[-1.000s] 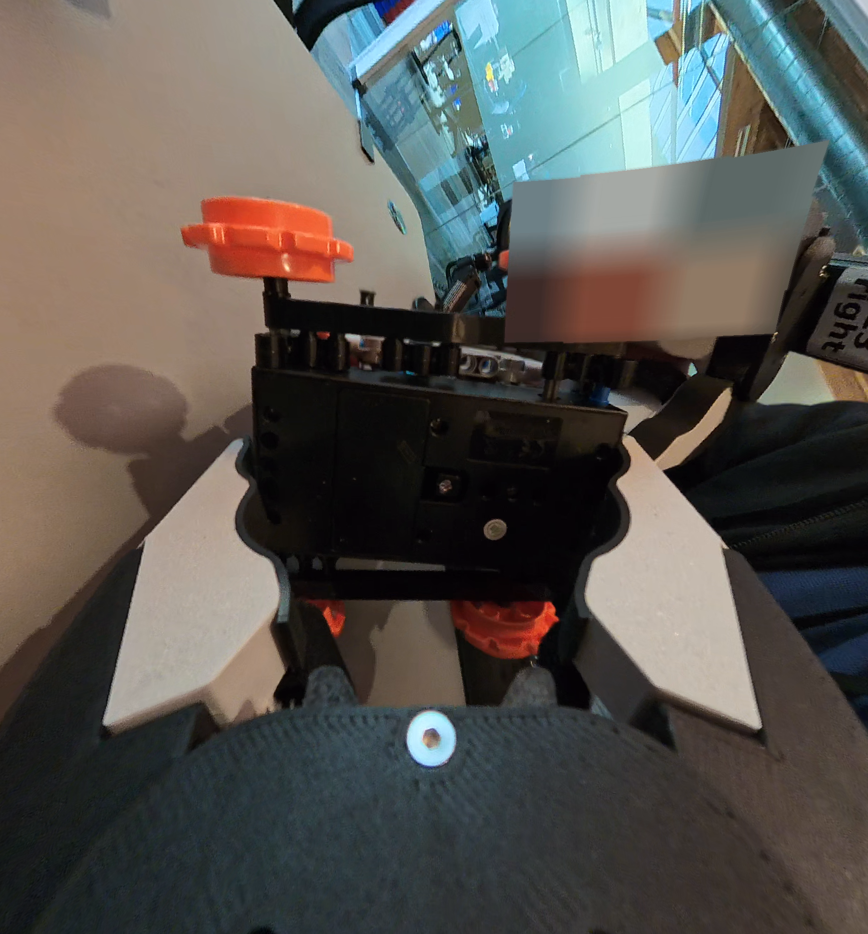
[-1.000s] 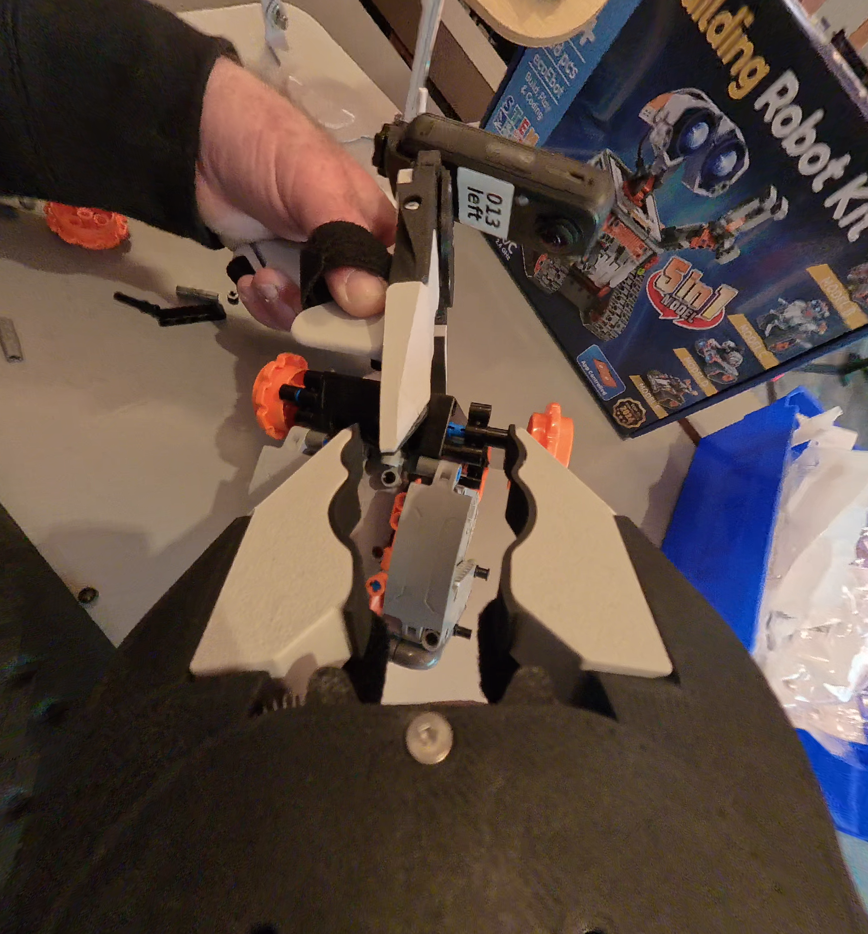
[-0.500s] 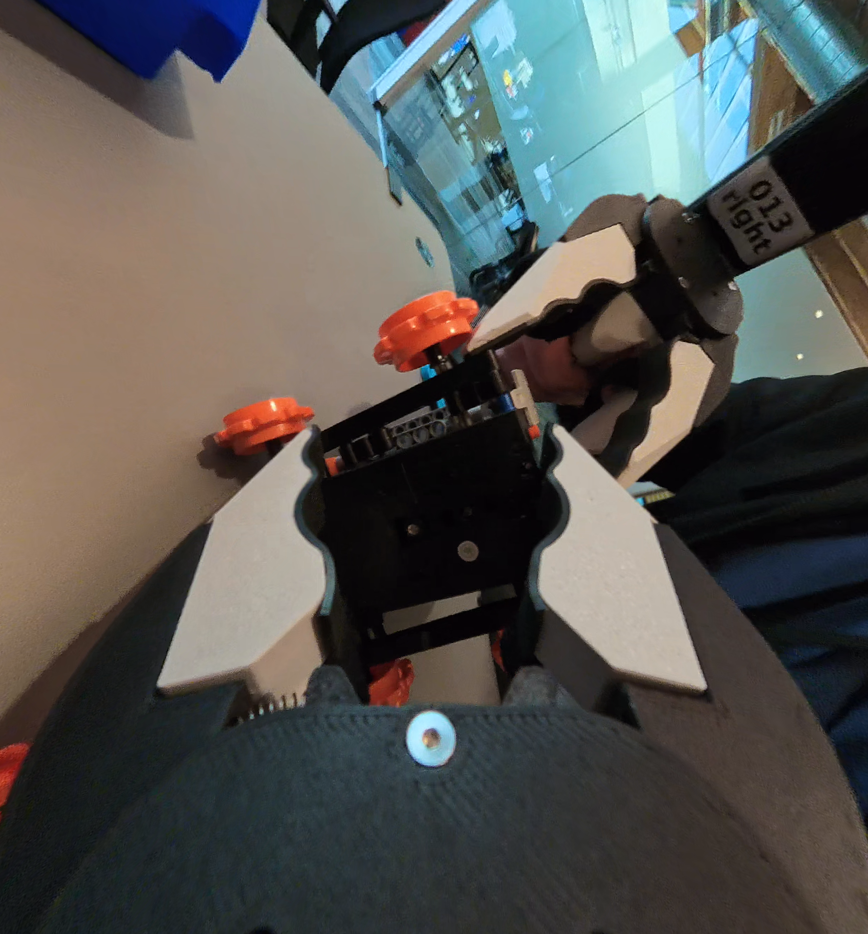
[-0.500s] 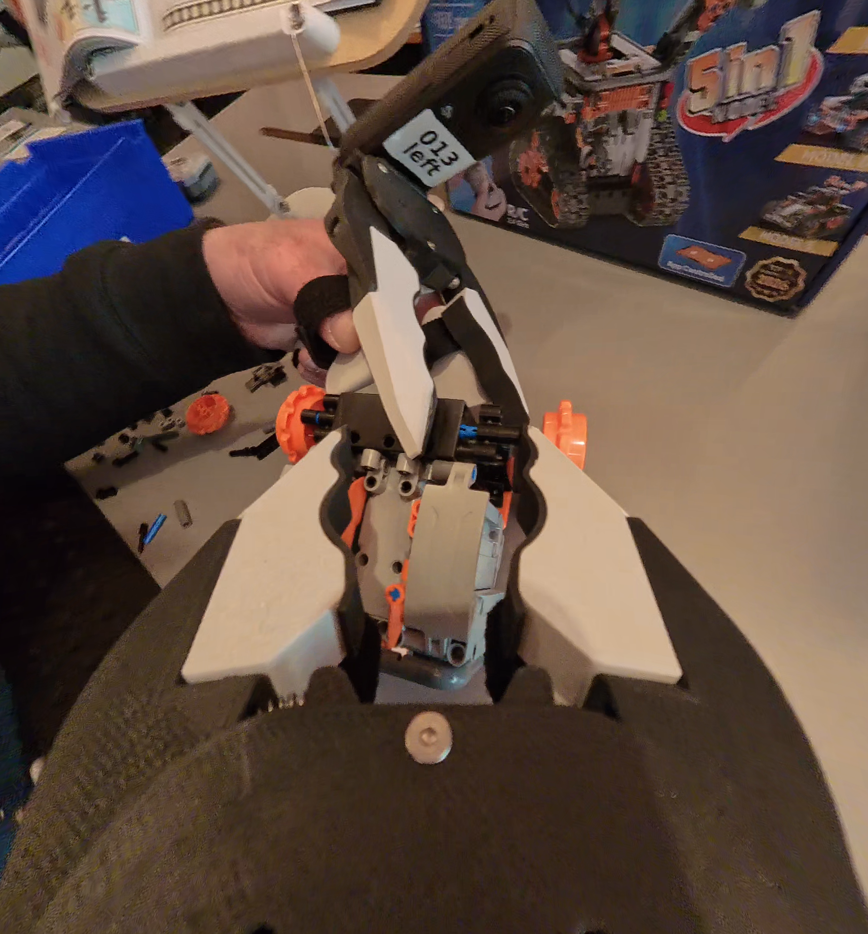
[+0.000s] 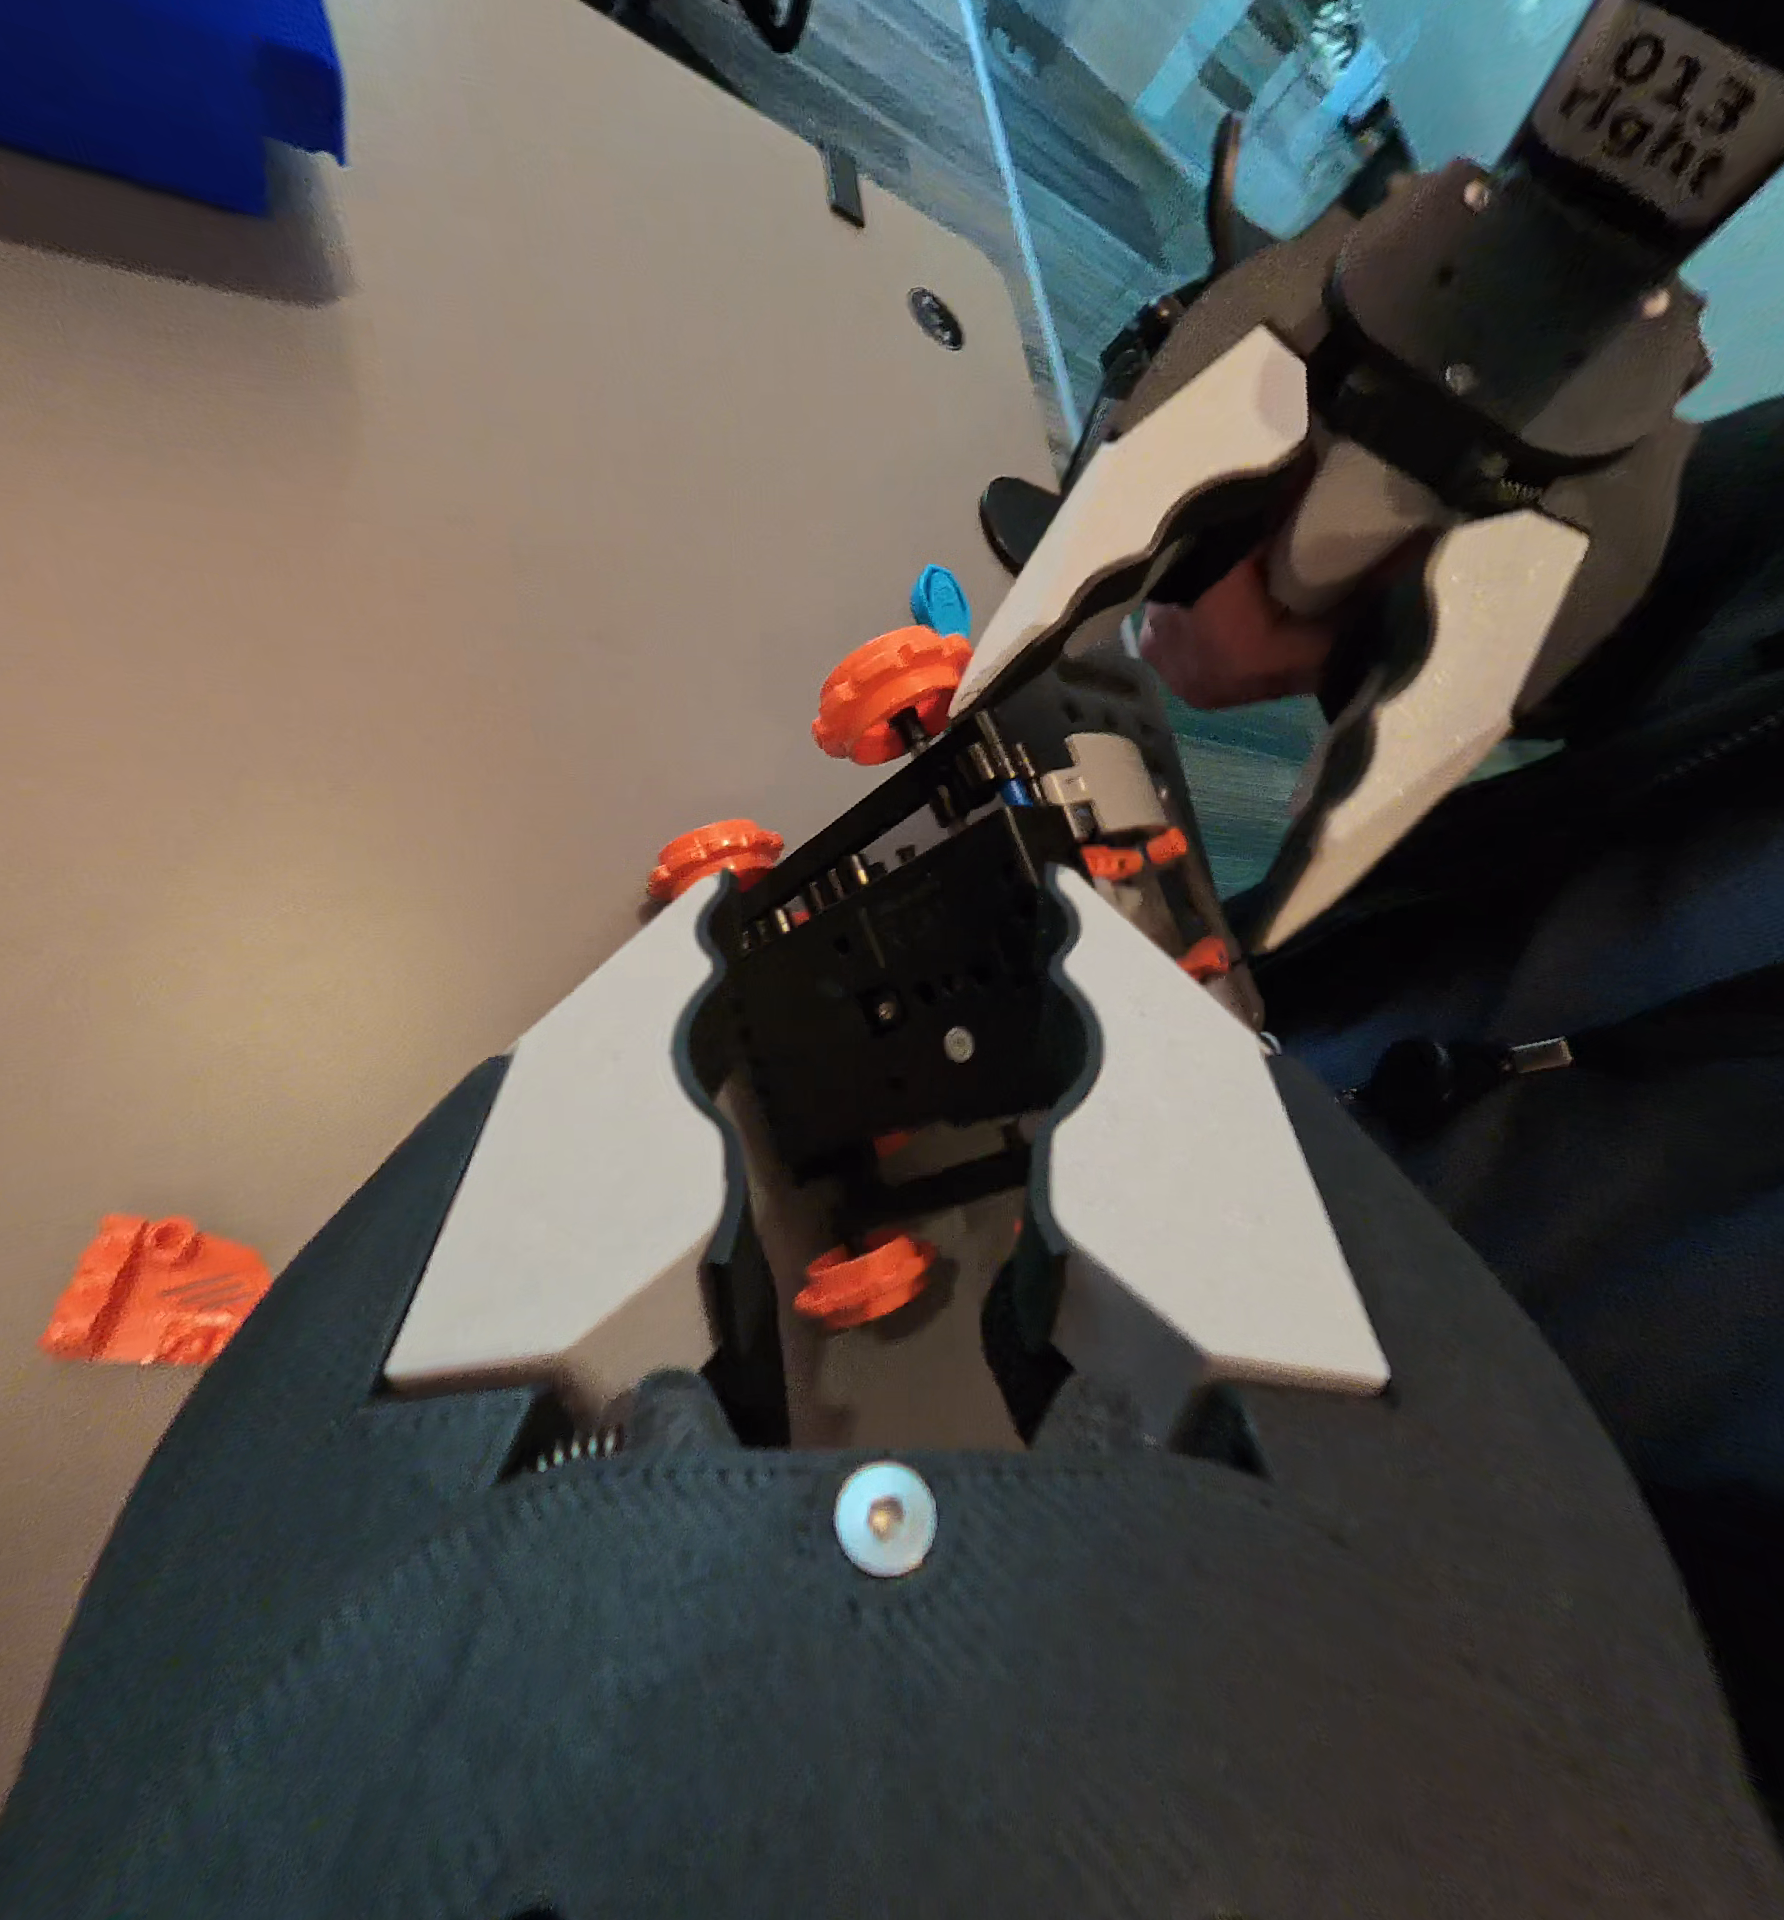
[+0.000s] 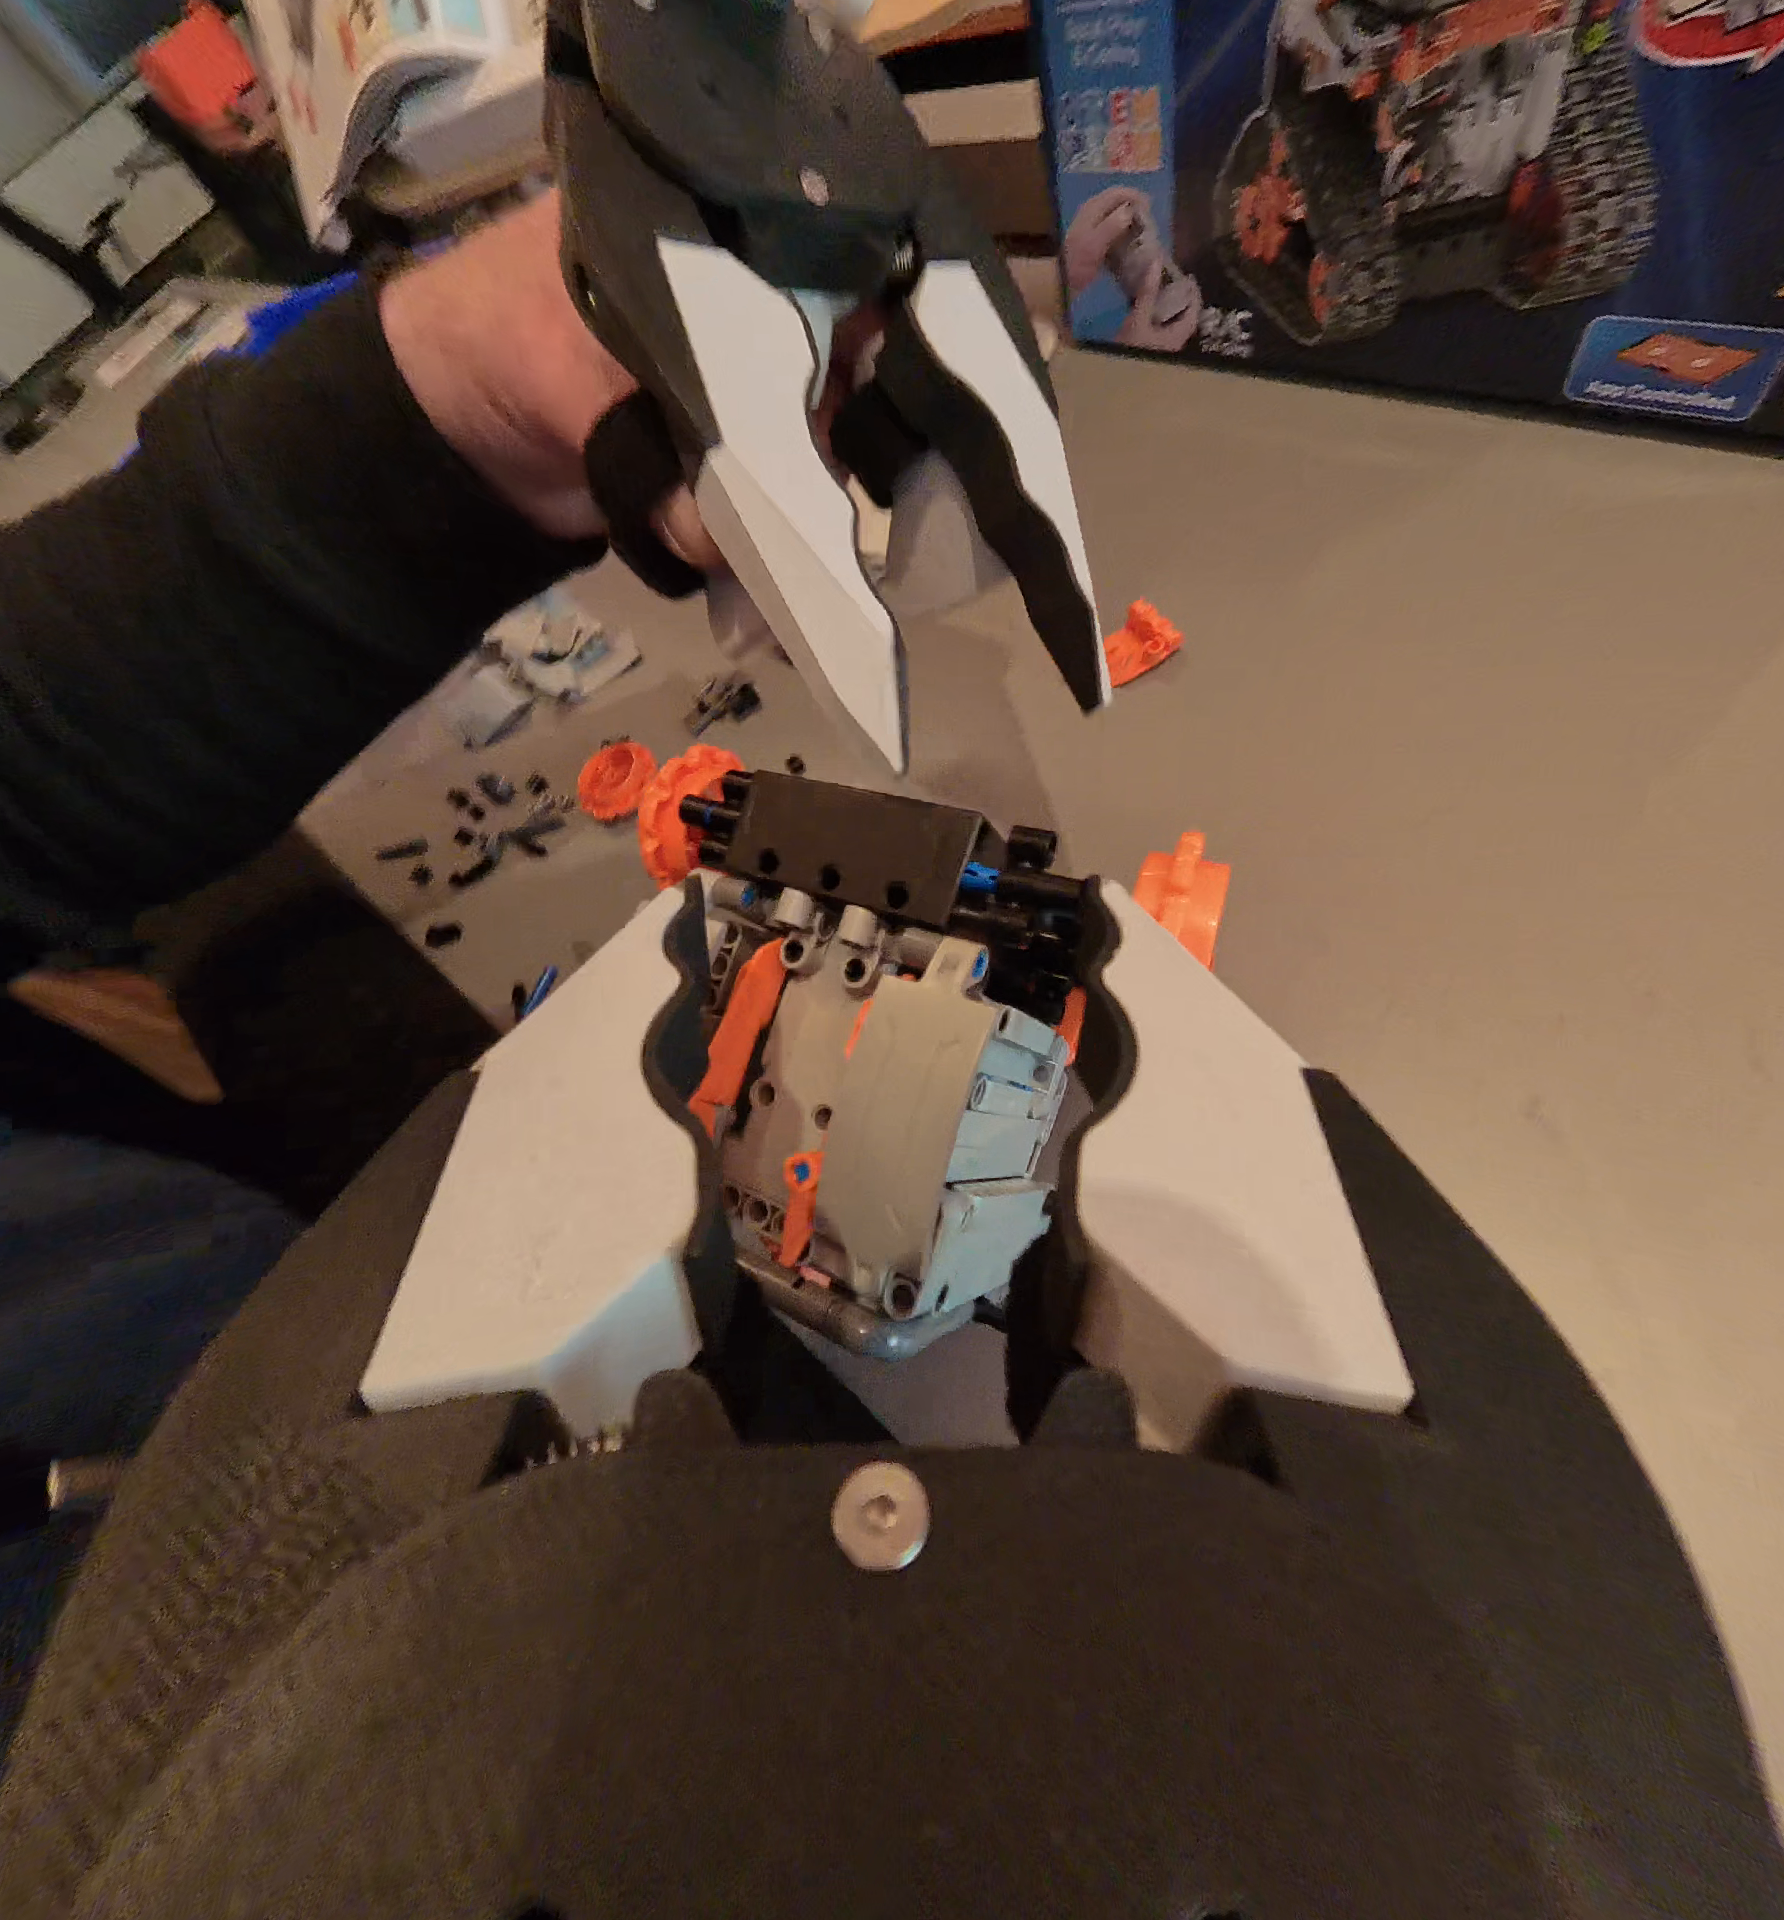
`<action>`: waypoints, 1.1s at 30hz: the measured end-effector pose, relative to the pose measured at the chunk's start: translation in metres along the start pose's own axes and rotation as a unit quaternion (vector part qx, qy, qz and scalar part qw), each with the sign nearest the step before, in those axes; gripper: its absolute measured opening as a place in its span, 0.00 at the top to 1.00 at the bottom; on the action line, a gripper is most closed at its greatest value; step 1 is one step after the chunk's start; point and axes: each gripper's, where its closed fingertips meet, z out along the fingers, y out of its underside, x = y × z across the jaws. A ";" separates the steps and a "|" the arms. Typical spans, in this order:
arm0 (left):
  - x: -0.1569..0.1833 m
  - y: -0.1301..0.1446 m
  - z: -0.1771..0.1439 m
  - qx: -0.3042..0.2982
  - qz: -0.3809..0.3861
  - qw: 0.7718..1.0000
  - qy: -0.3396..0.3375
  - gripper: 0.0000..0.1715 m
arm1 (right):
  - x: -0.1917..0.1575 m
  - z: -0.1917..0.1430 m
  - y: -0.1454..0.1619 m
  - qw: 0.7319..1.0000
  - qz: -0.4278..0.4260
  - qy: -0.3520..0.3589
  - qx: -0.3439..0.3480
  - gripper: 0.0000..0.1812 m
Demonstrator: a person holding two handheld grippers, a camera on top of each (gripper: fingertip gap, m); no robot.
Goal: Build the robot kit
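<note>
A toy model of black, grey and orange building parts with orange wheels is clamped between the fingers of my right gripper, held above the table. My left gripper hangs just above the model's black block with its fingers apart, holding nothing. In the left wrist view the black block shows beyond my left gripper, and my right gripper grips the model's far grey end. A hand in a black sleeve holds the left gripper.
A blue kit box stands at the back of the grey table. Several small black parts, a loose orange wheel and an orange piece lie on it. A blue bin and another orange piece show in the left wrist view. My left gripper is the nearer one to the orange piece: about 15 centimetres, against 20 centimetres. The right camera catches it too, in the right wrist view.
My left gripper has let go of the model's black block, opened and drawn back from it. My right gripper keeps its hold on the model.
</note>
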 end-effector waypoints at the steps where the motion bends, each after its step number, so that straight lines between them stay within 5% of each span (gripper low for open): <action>1: 0.004 0.000 -0.004 0.001 0.008 1.000 -0.008 0.68 | -0.001 -0.003 0.002 1.000 -0.011 -0.018 -0.010 0.62; 4: 0.027 -0.001 -0.004 0.001 0.010 1.000 -0.019 0.61 | 0.010 -0.013 0.004 0.999 -0.031 -0.030 -0.022 0.72; 14: 0.051 0.034 0.034 -0.033 -0.009 0.993 -0.114 0.54 | 0.005 -0.005 0.015 0.999 -0.048 0.006 -0.013 0.63; 26: 0.051 0.032 0.023 -0.053 0.004 0.991 -0.127 0.69 | 0.012 -0.025 0.017 0.996 -0.080 0.034 -0.024 0.64; 33: 0.038 0.033 0.003 -0.084 0.015 0.987 -0.136 0.76 | 0.012 -0.021 0.046 0.997 -0.035 0.017 -0.059 0.72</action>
